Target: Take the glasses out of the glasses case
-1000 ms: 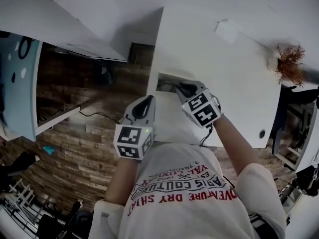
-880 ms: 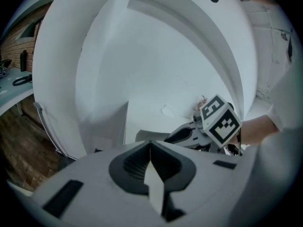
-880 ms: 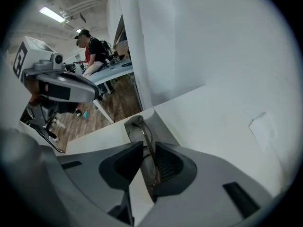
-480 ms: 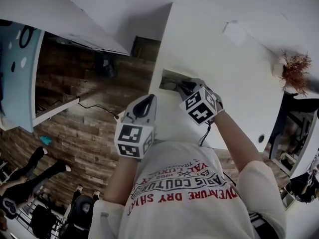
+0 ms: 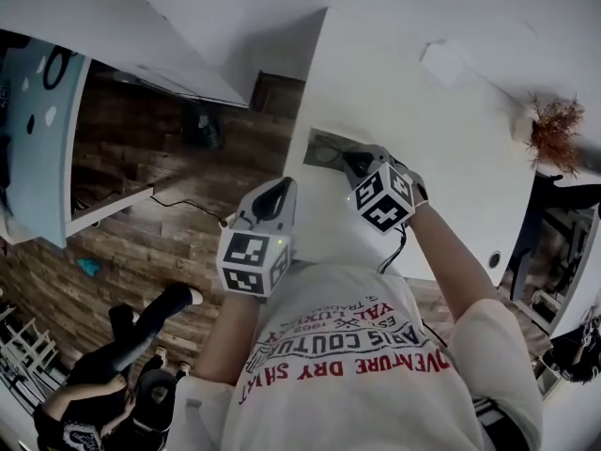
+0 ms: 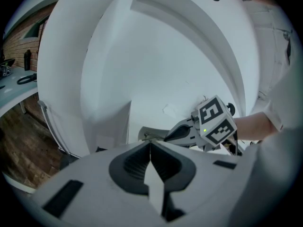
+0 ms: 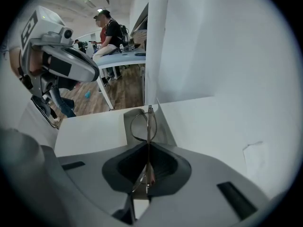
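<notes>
A grey glasses case [image 5: 322,147] lies open near the left edge of the white table [image 5: 451,167]. My right gripper [image 5: 355,163] hangs just over it, shut on thin wire-framed glasses [image 7: 143,121]. In the right gripper view the glasses stand on edge between the jaws, their lens loop above the grey case [image 7: 164,126]. My left gripper [image 5: 273,198] is held off the table's edge, shut with nothing in it. The left gripper view shows its jaws closed [image 6: 150,144], with the right gripper [image 6: 182,132] and the case [image 6: 147,134] beyond them.
A dried plant [image 5: 552,128] stands at the table's far right, and a small white patch [image 5: 441,62] lies further back. To the left are wooden floor [image 5: 178,224], a blue table [image 5: 38,148] and a person [image 5: 122,365] walking. People [image 7: 108,28] stand at another table.
My right gripper has shifted slightly to the right, and more of the grey case shows beside it. The left gripper has stayed put. A person on the floor has walked along at lower left.
</notes>
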The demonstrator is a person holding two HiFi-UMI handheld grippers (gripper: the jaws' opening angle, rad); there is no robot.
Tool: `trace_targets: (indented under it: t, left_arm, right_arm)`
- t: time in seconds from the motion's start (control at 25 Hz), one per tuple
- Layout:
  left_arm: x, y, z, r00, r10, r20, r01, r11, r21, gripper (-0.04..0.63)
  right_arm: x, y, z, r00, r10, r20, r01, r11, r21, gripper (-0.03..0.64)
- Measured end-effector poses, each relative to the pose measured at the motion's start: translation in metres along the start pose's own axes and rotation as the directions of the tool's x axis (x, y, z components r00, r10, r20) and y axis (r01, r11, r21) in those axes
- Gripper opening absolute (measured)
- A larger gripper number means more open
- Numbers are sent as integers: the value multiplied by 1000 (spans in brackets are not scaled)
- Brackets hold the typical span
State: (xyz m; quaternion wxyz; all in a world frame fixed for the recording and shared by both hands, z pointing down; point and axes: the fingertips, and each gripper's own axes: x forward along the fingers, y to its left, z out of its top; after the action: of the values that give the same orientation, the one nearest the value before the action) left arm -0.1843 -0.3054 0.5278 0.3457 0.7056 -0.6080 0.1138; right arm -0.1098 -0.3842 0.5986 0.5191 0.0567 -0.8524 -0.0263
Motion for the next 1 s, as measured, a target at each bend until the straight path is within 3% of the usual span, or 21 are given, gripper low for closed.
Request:
trace_targets:
  t: [0.28, 0.52, 0.8, 1.0]
  left_arm:
    - [-10, -8, 6, 999, -29, 23, 29, 999, 34, 8]
    - [-26, -16, 26, 995, -75, 69, 68, 992, 106, 8]
    - [-46, -42, 52, 981, -146, 130, 117, 971, 210, 8]
    - [-55, -52, 70, 966, -187, 178, 134, 953, 273, 8]
  right_arm:
    - [-31, -2, 13, 994, -92, 61, 94, 995, -18, 26]
    - [-74, 4, 32, 968, -201, 148, 187, 977, 102, 26]
    - [-130, 19, 30, 897, -368, 246, 272, 897, 349, 26]
    - [-159, 20, 33, 818, -497, 290, 305, 802, 514, 26]
